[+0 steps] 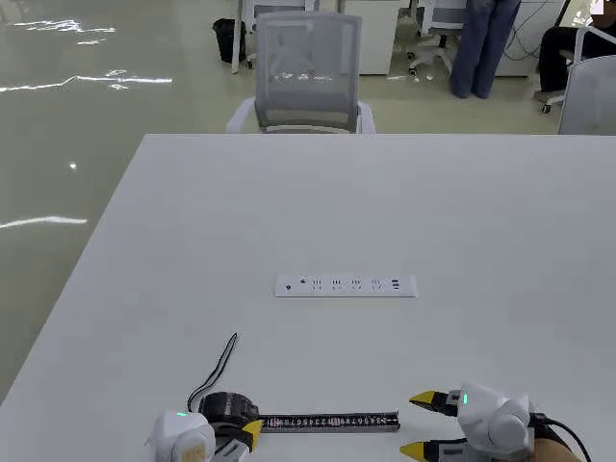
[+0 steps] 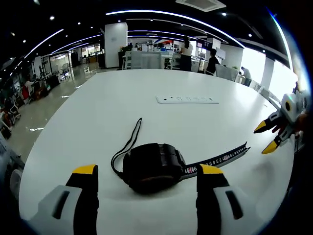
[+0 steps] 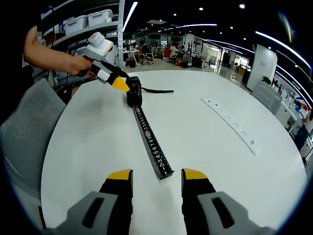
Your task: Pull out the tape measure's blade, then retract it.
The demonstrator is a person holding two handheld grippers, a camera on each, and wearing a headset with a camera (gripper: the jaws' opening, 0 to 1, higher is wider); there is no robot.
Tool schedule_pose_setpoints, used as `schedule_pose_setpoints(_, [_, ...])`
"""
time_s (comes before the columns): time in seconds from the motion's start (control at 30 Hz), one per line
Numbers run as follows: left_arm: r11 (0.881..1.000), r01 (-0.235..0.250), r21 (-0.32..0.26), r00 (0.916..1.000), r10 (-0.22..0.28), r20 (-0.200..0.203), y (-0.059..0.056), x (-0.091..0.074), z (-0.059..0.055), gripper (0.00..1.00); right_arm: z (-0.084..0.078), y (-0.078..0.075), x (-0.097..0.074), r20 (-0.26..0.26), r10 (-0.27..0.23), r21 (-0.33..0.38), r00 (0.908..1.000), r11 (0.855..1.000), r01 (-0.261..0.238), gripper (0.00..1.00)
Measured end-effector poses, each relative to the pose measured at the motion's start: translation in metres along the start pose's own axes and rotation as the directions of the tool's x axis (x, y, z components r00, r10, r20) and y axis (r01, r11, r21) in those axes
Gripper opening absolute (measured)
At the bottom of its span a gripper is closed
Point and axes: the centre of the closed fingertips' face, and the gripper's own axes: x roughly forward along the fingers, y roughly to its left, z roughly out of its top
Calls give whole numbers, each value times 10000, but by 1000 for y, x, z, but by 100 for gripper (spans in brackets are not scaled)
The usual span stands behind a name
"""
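Pull-out looks done: tape measure blade [image 1: 332,422] lies flat on table [image 1: 385,212], bottom centre of head view, w/ case [image 1: 223,408] at its left end. L gripper [image 2: 147,170] is open, jaws either side of case, not clamped. R gripper [image 1: 420,423] is open too, blade tip just ahead of it, untouched. Retract comes next. Prob. needs L to pin case & R to ease tip back slowly, no whip.
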Motion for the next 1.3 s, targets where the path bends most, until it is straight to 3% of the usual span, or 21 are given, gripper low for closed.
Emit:
schedule_pose_setpoints(0.33, [9998, 130, 123, 9998, -128, -152, -3, 7, -2, 79, -9, -8, 21, -477, 819, -801, 9955, 9931, -856, 29])
schedule_pose_setpoints(0.63, [9993, 285, 240, 9995, -282, -163, -7, 12, -3, 77, -24, -13, 36, -974, 1377, -963, 9857, 9844, -1471, 24])
schedule_pose_setpoints(0.8, [9986, 332, 424, 9993, -325, -168, -10, 13, -5, 77, -30, -9, 40, -1174, 1711, -1257, 9782, 9746, -1856, 21])
schedule_pose_setpoints(1.3, [9997, -17, 253, 9998, 12, 206, -9, 16, 1, 77, -27, -10, 45, -715, 2102, -1428, 9750, 9653, -2186, 13])
